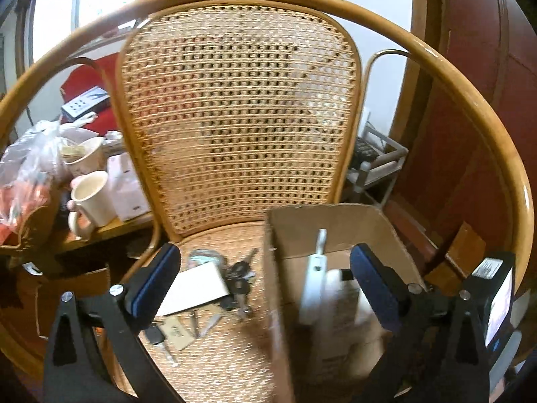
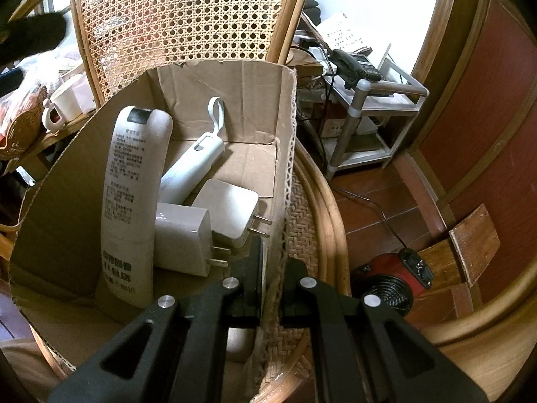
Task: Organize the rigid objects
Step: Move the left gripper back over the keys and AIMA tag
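A cardboard box (image 2: 235, 80) stands on the cane chair seat (image 1: 214, 362). It holds a white tube (image 2: 131, 198), a white handheld device with a loop (image 2: 194, 164) and two white plug adapters (image 2: 183, 235). My right gripper (image 2: 273, 252) is shut on the box's right wall. My left gripper (image 1: 261, 282) is open and empty, above the seat and the box's left wall (image 1: 278, 302). On the seat left of the box lie a white card (image 1: 194, 288), a bunch of keys (image 1: 240, 278) and a car key (image 1: 156, 336).
The chair's cane back (image 1: 235, 117) and curved rim (image 1: 486, 134) surround the seat. A side table with mugs (image 1: 90, 198) and a plastic bag (image 1: 30, 168) stands at the left. A metal shelf with a telephone (image 2: 355, 63) and a red fan (image 2: 386, 282) stand at the right.
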Demonstrator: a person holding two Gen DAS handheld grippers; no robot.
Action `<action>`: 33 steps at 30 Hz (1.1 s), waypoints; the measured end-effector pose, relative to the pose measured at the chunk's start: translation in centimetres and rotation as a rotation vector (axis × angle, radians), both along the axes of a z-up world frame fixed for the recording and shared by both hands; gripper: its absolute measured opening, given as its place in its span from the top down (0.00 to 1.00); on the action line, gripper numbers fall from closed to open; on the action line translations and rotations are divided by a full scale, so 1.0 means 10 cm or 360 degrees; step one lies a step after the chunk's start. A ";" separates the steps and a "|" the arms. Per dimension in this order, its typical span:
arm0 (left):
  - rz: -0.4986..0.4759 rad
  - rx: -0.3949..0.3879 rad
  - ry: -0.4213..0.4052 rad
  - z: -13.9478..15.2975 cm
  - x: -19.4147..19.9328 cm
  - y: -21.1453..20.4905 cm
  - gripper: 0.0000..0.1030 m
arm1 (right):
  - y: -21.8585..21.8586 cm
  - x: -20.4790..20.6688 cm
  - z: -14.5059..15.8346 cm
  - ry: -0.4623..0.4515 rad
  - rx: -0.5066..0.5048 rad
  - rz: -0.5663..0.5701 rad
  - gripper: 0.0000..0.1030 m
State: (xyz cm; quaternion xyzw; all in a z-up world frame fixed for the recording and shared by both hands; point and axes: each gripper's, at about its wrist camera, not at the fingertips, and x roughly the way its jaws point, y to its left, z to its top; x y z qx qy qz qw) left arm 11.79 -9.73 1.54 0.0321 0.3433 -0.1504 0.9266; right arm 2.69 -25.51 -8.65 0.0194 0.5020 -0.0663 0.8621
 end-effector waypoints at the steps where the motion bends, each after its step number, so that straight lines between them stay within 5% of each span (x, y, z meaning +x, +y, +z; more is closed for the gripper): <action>1: 0.0017 0.0017 0.0001 0.00 0.00 0.07 0.02 | 0.00 0.00 0.00 0.0000 0.0001 -0.0001 0.92; 9: 0.0112 0.0137 0.0063 -0.17 0.05 0.47 0.01 | 0.00 0.00 0.00 -0.0001 -0.0001 0.0000 0.92; 20: 0.0251 0.0265 0.0404 -0.78 0.40 1.02 0.01 | 0.00 0.00 0.00 0.0000 -0.0002 0.0000 0.92; 33: 0.0185 0.0412 0.0691 -1.44 0.65 1.05 0.01 | 0.00 0.00 0.00 -0.0001 0.0002 0.0001 0.92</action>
